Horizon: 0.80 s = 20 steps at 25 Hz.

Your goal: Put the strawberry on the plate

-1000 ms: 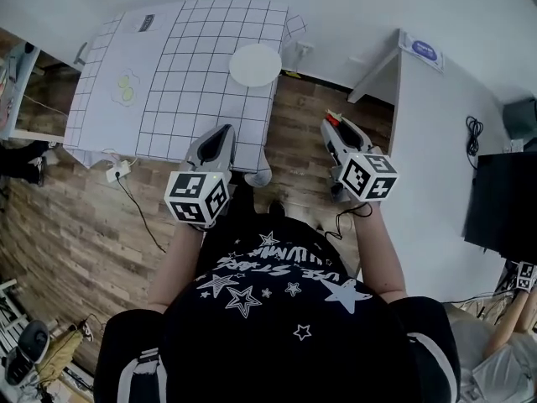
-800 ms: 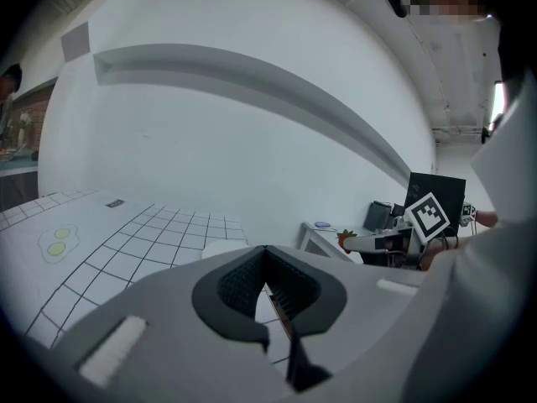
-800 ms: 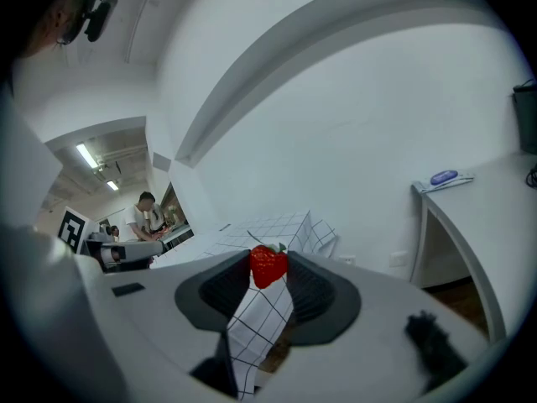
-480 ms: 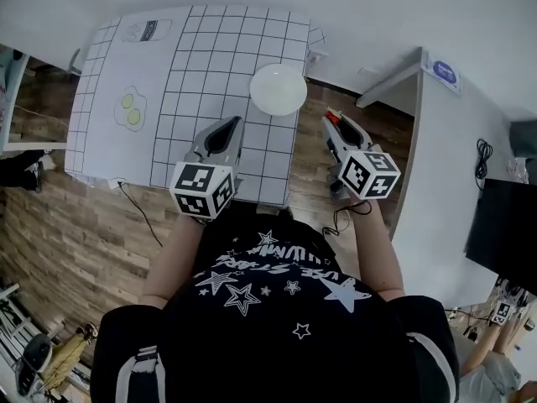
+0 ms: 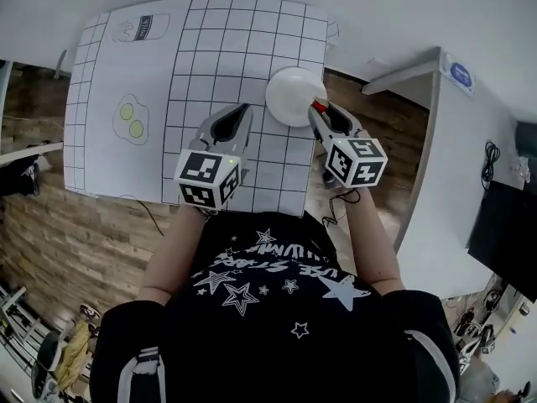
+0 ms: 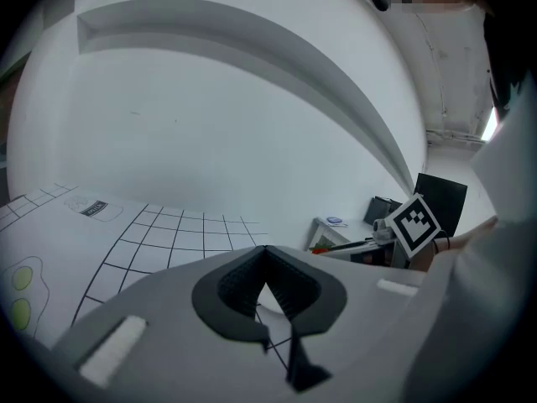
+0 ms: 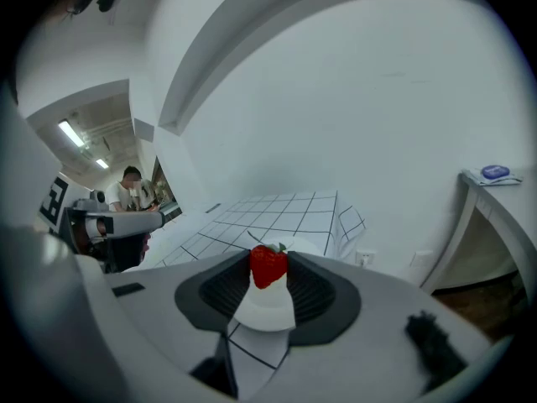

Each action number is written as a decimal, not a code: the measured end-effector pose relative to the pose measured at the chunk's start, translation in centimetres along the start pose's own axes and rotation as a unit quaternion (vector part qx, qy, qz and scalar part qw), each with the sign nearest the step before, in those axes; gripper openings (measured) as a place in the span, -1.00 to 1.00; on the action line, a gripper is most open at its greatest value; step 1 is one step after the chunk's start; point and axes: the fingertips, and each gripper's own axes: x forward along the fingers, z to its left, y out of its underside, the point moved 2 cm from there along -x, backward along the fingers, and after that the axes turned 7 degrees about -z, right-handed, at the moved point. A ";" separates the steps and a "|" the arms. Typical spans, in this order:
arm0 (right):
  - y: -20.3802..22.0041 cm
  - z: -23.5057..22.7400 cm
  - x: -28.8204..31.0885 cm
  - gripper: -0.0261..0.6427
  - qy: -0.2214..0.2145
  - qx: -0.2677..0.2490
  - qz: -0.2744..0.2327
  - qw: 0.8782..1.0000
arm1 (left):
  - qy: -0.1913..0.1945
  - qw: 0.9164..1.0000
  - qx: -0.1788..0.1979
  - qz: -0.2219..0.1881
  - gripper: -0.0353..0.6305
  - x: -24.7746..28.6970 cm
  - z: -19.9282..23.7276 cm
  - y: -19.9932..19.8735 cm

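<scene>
Over the white plate's [image 5: 288,93] rim, my right gripper [image 5: 317,108] jaws pinch a small, glossy red strawberry [image 7: 268,269] with green leaves. My left gripper [image 6: 266,250] jaws are pressed together above the worktop [image 5: 210,57].

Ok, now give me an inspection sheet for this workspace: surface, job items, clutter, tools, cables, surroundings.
Surface: table under a white gridded cloth with printed egg pictures.
Job's things: white plate near the cloth's right edge, nothing on the part that shows; strawberry not yet on it.
Clutter: nothing seen.
Tools: right tool shut on the strawberry, its tip at the plate's rim; left tool shut with nothing in it, over the cloth.
Cables: a dark cable hangs below the right tool.
Surroundings: wood floor, white side desk, white wall behind.
</scene>
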 end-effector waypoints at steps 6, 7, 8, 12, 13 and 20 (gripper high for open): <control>0.6 0.1 3.0 -0.49 0.016 -0.003 0.025 1.000 | 0.024 1.000 -0.004 0.018 -0.87 2.1 1.7 0.6; 0.7 0.2 3.3 -0.49 0.017 -0.004 0.028 0.999 | 0.027 0.999 -0.007 0.022 -0.87 2.4 1.9 0.8; 0.8 0.3 3.7 -0.49 0.018 -0.005 0.030 0.999 | 0.029 0.999 -0.010 0.025 -0.87 2.6 2.1 1.0; 1.3 0.5 4.5 -0.49 0.021 0.000 0.038 0.999 | 0.040 0.998 -0.018 0.035 -0.87 3.6 2.6 1.5; 1.4 0.5 4.5 -0.49 0.023 0.000 0.041 0.999 | 0.043 0.998 -0.020 0.037 -0.87 3.8 2.7 1.7; 2.4 0.7 4.8 -0.49 0.029 -0.001 0.061 0.998 | 0.054 0.997 -0.034 0.049 -0.87 4.0 2.9 2.6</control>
